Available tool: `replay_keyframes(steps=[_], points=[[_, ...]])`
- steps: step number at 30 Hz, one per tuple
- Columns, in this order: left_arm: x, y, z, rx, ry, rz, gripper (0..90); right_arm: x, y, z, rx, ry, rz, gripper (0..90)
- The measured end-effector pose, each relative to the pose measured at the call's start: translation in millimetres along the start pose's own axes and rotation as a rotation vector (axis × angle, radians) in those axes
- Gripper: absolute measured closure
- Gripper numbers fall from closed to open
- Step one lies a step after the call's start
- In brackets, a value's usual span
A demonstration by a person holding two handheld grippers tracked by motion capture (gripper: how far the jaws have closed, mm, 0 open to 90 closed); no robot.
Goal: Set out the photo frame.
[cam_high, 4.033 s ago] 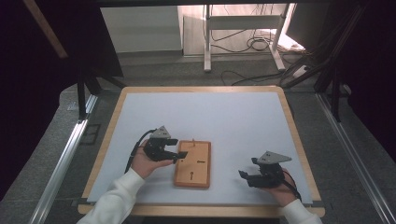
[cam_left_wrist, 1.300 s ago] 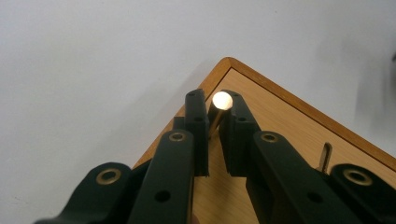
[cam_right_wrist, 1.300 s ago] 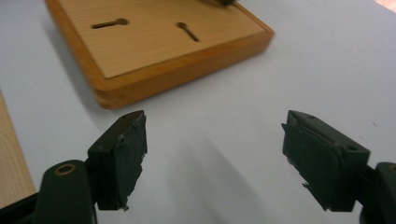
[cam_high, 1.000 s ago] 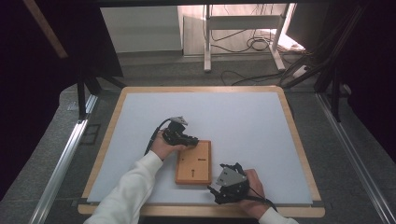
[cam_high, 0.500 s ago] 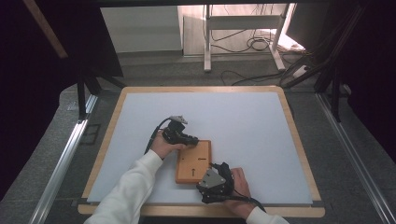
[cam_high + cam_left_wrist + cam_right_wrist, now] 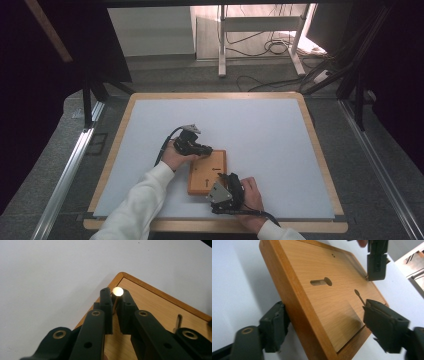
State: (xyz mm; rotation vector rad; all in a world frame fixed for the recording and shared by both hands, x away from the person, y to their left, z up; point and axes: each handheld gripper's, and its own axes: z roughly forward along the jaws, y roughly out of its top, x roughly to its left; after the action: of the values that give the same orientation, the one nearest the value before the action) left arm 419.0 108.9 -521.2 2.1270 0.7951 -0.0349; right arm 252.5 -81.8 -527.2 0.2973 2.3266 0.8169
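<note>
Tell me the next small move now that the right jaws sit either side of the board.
Probably close the right gripper fully on the wooden board. Its jaws have just been closing and straddle the near corner, seemingly not yet pressing. The left gripper already pinches the round-headed peg at the far corner, so steadying comes first.

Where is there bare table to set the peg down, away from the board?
The white table top lies bare from the wooden board to the far rim, and along the right side. It is crowded near the front edge: the left gripper grips the peg at the board's far corner; the right gripper straddles its near end.
</note>
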Motion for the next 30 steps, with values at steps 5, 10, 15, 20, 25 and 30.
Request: replay_keyframes(steps=[5, 10, 15, 20, 25, 30], points=[[-1.0, -0.5, 0.1, -0.008, 0.018, 0.008, 84.6, -6.0, 0.9, -4.8, -0.017, -0.022, -0.008, 29.7], [-0.1, -0.7, 0.3, -0.015, 0.019, -0.002, 84.0, -9.4, 2.7, -7.8, -0.026, -0.024, -0.043, 35.6], [1.4, -1.4, 0.7, -0.030, 0.012, -0.021, 82.5, -12.7, 6.2, -11.7, -0.043, -0.031, -0.059, 39.8], [2.2, -1.9, 0.5, -0.035, 0.006, -0.024, 81.1, -15.5, 7.3, -13.4, -0.047, -0.031, -0.059, 41.1], [0.9, -2.3, -1.0, -0.044, -0.006, -0.026, 71.6, -17.7, 8.6, -15.4, -0.054, -0.035, -0.059, 43.0], [-1.1, -5.3, -12.1, -0.081, 0.015, -0.031, 57.3, -19.4, 9.2, -15.5, -0.058, -0.032, -0.057, 43.2]])
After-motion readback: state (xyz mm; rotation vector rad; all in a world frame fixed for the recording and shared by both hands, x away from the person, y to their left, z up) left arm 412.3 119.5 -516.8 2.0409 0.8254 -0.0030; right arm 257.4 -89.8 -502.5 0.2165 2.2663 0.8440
